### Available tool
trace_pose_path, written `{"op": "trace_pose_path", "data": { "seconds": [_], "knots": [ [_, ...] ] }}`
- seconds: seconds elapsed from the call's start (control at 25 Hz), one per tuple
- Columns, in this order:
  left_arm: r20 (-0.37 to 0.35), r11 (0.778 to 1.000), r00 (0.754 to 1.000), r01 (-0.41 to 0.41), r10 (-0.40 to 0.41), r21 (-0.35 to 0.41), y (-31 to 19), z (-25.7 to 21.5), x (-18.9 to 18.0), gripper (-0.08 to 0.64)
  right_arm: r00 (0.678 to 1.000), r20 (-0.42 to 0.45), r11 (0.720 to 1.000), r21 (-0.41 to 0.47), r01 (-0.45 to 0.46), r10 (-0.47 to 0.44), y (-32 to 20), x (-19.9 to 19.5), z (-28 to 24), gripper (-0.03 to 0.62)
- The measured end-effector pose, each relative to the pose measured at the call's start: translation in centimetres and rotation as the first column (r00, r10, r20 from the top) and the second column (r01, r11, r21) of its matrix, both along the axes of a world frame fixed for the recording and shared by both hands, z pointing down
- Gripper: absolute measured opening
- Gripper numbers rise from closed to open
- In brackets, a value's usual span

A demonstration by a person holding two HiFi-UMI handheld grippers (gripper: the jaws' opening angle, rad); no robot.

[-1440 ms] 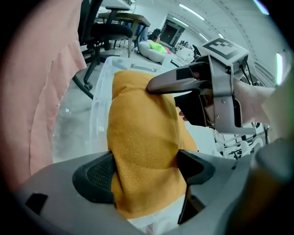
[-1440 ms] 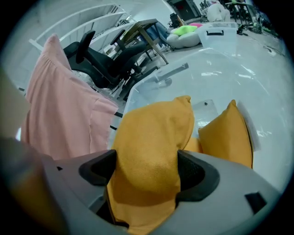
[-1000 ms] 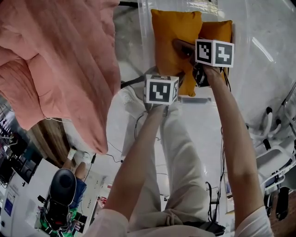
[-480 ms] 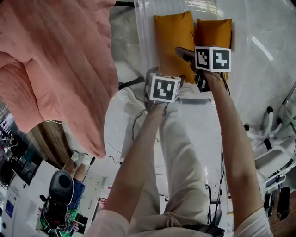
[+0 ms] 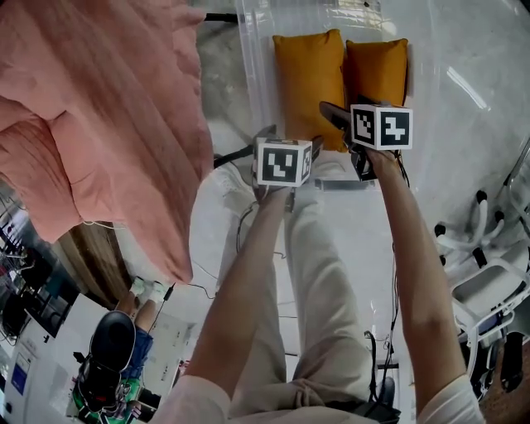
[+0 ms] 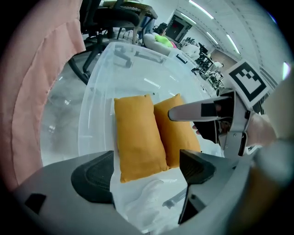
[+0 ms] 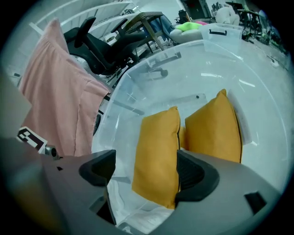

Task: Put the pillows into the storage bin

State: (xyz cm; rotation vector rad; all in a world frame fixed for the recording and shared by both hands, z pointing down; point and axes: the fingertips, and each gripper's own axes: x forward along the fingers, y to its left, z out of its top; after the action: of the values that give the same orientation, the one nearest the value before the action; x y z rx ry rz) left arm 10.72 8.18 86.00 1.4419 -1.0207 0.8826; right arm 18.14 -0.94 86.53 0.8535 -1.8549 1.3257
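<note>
Release done: both mustard-yellow fabric pillows point(image 5: 308, 83) now upright, side by side inside clear plastic storage bin point(image 5: 258, 83); left gripper point(image 6: 144, 174) and right gripper point(image 7: 144, 172) drawn back, jaws wide apart, empty (task looks finished).

Bright overhead ceiling lights point(image 6: 200, 8) streak glare across the clear storage bin point(image 6: 92, 92), around which fisheye edges bend, blur and darken.

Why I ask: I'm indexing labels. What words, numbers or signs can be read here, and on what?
No words or numbers can be read.
Left gripper's cube: black-and-white square marker, no letters.
Right gripper's cube: the same.
Blue patch on the white panel, lower left: too small to read.
</note>
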Motion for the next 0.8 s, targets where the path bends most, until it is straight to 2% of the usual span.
{"op": "trace_pose_path", "data": {
  "seconds": [0.24, 0.4, 0.44, 0.52, 0.56, 0.68, 0.8],
  "knots": [
    [-0.004, 0.997, 0.999, 0.04, -0.04, 0.068, -1.9, -2.2, -1.3, 0.363, 1.0, -0.023, 0.998, 0.065, -0.011, 0.013, 0.4, 0.2, -2.0, 0.357],
    [0.005, 0.989, 0.999, 0.046, -0.047, 0.139, -3.4, -3.9, -2.1, 0.276, 1.0, -0.021, 0.994, 0.108, -0.015, 0.017, 1.2, 0.8, -3.5, 0.17],
    [0.004, 0.987, 0.999, 0.051, -0.052, 0.151, -3.6, -4.2, -2.3, 0.262, 1.0, -0.022, 0.993, 0.113, -0.02, 0.022, 1.6, 1.1, -3.8, 0.1],
    [-0.001, 0.985, 0.998, 0.055, -0.055, 0.166, -3.9, -5.1, -2.4, 0.225, 0.999, -0.022, 0.992, 0.124, -0.036, 0.039, 2.1, 1.7, -4.5, 0.02],
    [-0.003, 0.983, 0.999, 0.049, -0.049, 0.176, -4.0, -5.6, -2.3, 0.205, 0.999, -0.018, 0.991, 0.128, -0.045, 0.048, 2.3, 2.0, -5.0, 0.014],
    [-0.014, 0.975, 0.999, 0.041, -0.039, 0.216, -4.3, -7.5, -2.3, 0.07, 0.997, 0.0, 0.987, 0.143, -0.071, 0.072, 2.9, 2.5, -6.9, 0.014],
    [-0.067, 0.97, 0.994, 0.099, -0.086, 0.224, -4.5, -9.4, -2.2, 0.015, 0.995, 0.043, 0.982, 0.163, -0.1, 0.094, 3.3, 2.5, -9.3, 0.014]
  ]
}}
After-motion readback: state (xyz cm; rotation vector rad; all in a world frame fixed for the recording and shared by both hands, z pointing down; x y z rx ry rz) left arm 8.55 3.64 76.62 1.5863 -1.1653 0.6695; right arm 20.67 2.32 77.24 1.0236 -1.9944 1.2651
